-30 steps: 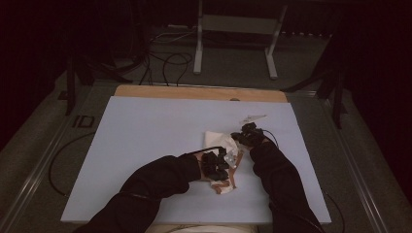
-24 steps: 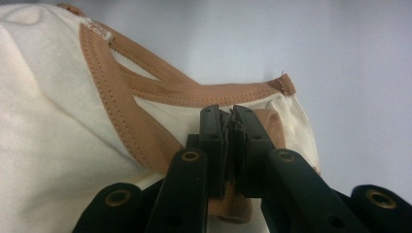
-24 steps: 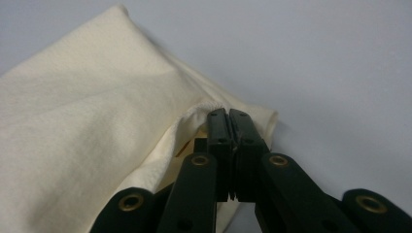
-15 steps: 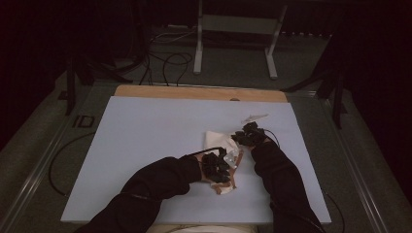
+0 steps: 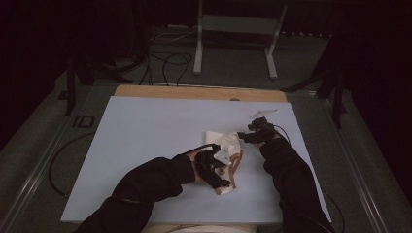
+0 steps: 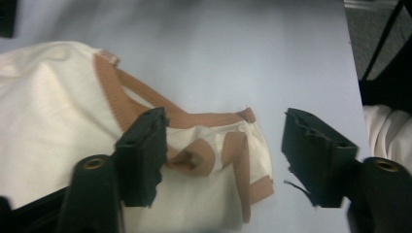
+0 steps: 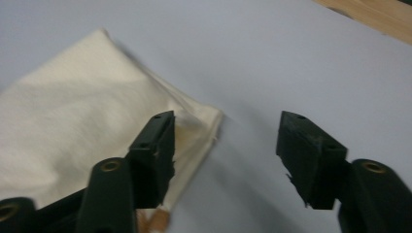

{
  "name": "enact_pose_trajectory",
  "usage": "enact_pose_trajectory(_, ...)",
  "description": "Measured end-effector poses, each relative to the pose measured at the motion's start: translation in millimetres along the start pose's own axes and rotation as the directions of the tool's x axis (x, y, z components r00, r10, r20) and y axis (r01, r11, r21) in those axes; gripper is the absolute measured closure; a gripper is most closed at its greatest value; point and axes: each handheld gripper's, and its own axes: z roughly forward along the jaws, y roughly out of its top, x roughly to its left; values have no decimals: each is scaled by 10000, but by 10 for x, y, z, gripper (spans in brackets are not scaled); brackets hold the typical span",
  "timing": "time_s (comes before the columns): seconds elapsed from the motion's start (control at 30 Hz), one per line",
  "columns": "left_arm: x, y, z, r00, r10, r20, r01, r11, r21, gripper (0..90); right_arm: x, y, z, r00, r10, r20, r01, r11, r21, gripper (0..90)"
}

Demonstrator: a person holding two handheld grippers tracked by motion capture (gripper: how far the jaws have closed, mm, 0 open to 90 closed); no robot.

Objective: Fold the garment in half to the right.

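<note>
High view overhead, tongs' views close (sharing cloth (image 5: 224, 145))

No legible text or labels anywhere.

My pale blue table top (image 5: 145, 145), its wooden far edge (image 5: 194, 92), a metal stand (image 5: 235, 24) beyond, dark cables (image 5: 165, 60) on the floor

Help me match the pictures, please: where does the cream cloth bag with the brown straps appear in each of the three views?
High view: the cream cloth bag lies right of centre on the white board, between the two grippers.
Left gripper view: it covers the left half, brown straps running toward the centre.
Right gripper view: it sits at the left, its corner near the centre.
Shared landmark: the white board under it.
</note>
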Motion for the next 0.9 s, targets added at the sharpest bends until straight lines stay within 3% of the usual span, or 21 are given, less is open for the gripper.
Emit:
enact_pose_trajectory(0.13, 9, -35, -108, 9997, -219, -104, 216, 9993, -297, 205, -30, -11, -53, 9999, -23, 170, 21, 9999, 139, 377)
enact_pose_trajectory(0.2, 19, -74, -173, 9993, -370, 40, 371, 9979, -537, 133, -41, -17, -71, 9998, -4, 184, 2, 10000, 96, 378)
enact_pose_trajectory(0.23, 26, -116, -229, 9988, -492, 81, 497, 9959, -751, 133, -49, -20, -92, 9998, 38, 203, -39, 10000, 54, 378)
enact_pose_trajectory(0.33, 28, -193, -303, 9979, -643, 16, 642, 9942, -862, 16, -42, 4, -199, 9996, 244, 137, -240, 9994, -255, 384)
enact_pose_trajectory(0.47, 28, -340, -412, 9949, -1004, -43, 989, 9855, -1378, 2, 87, 79, -300, 9999, -34, -158, 26, 9987, -503, 407)
enact_pose_trajectory(0.63, -24, -610, -507, 9892, -1442, -280, 1376, 9765, -1659, 2, 251, 171, -324, 9979, -234, -606, 198, 9981, -588, 441)
enact_pose_trajectory(0.77, -95, -853, -584, 9812, -1780, -751, 1627, 9709, -1755, 2, 260, 212, -228, 9973, -13, -738, -20, 9990, -446, 520)
enact_pose_trajectory(0.83, -120, -974, -638, 9737, -2056, -981, 1829, 9624, -2010, 2, 244, 209, -145, 9969, 202, -760, -227, 9992, -328, 556)
enact_pose_trajectory(0.9, -144, -1098, -699, 9631, -2474, -1060, 2160, 9453, -2444, 2, 225, 193, -55, 9956, 416, -843, -430, 9990, -151, 558)
